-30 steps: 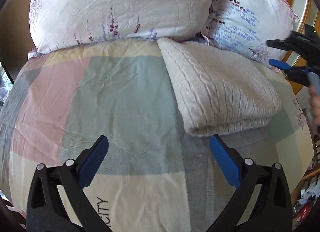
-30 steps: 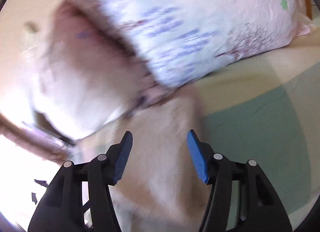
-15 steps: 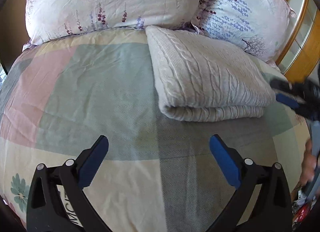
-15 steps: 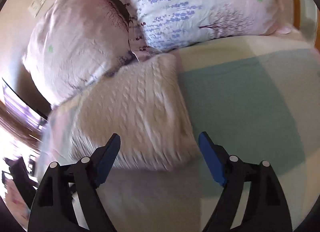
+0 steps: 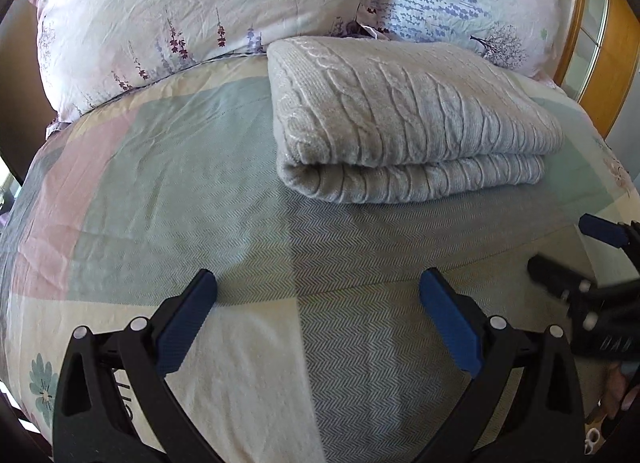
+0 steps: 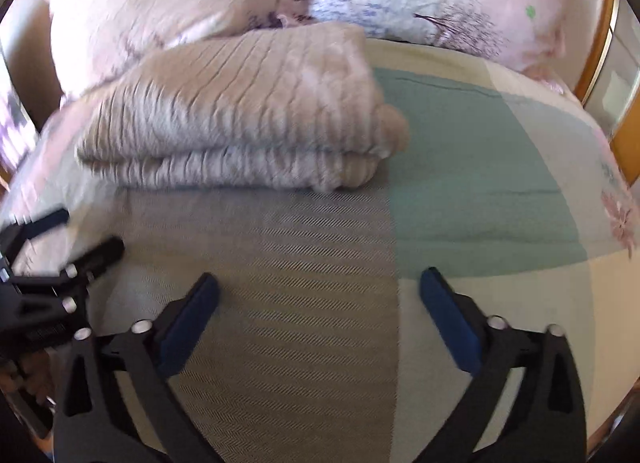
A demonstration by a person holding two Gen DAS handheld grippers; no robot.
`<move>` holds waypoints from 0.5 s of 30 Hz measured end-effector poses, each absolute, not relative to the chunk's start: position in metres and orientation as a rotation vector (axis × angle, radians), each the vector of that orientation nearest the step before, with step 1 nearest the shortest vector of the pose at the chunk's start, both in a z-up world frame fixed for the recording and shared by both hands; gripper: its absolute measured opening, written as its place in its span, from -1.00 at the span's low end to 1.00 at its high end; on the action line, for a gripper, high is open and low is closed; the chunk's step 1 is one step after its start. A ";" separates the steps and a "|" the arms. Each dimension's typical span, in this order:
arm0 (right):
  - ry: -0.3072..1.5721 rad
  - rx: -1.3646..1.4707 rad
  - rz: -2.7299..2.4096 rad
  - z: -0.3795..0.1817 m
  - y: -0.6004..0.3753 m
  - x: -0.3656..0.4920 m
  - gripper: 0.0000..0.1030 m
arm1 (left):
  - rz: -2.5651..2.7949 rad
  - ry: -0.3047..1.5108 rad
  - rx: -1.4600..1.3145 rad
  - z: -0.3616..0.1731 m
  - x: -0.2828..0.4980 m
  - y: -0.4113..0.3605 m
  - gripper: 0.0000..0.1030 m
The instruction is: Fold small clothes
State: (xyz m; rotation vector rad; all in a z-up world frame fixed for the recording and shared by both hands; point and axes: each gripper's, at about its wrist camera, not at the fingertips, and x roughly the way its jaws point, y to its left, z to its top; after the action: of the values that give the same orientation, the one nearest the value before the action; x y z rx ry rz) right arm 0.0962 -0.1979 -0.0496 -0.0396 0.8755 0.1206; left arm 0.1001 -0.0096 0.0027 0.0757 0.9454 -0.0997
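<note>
Left gripper [image 5: 318,295] spread wide, holding nothing, low over the quilt [image 5: 180,191]. Right gripper [image 6: 318,295] also released and empty, beside the left one; each shows at the edge of the other's view. The folded knit sweater [image 5: 400,119] lies ahead of both, slightly right of the left gripper's line, slightly left of the right's, apart from all fingers. Its thick fold edge faces the grippers, layers stacked evenly.

Judgement: fold looks done; the step is backing off cleanly. Keep both pairs of fingers apart and lifted, don't drag the quilt or snag the cable knit, or the stack skews. If another fold is wanted, pinch both near corners together.

Surface: soft patchwork quilt, green, pink, cream and grey herringbone blocks, mildly creased. Two floral pillows [image 5: 192,15] just behind the sweater, apparently touching its back edge. Wooden frame [image 5: 608,63] far right. Right view motion-blurred.
</note>
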 end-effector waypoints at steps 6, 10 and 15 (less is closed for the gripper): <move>0.842 -0.020 0.102 -0.049 -0.198 0.081 0.97 | -0.092 0.935 0.073 0.002 0.099 -0.010 0.97; 0.839 -0.020 0.098 -0.048 -0.198 0.081 0.97 | -0.092 0.935 0.073 0.002 0.099 -0.010 0.97; 0.839 -0.021 0.100 -0.048 -0.198 0.082 0.97 | -0.090 0.935 0.072 0.002 0.099 -0.010 0.97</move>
State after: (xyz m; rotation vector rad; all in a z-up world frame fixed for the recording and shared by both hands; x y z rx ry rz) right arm 0.0819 -0.1981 -0.0481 -0.0205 0.8387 0.0998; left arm 0.0989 -0.0102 0.0024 0.0718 0.9353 -0.0900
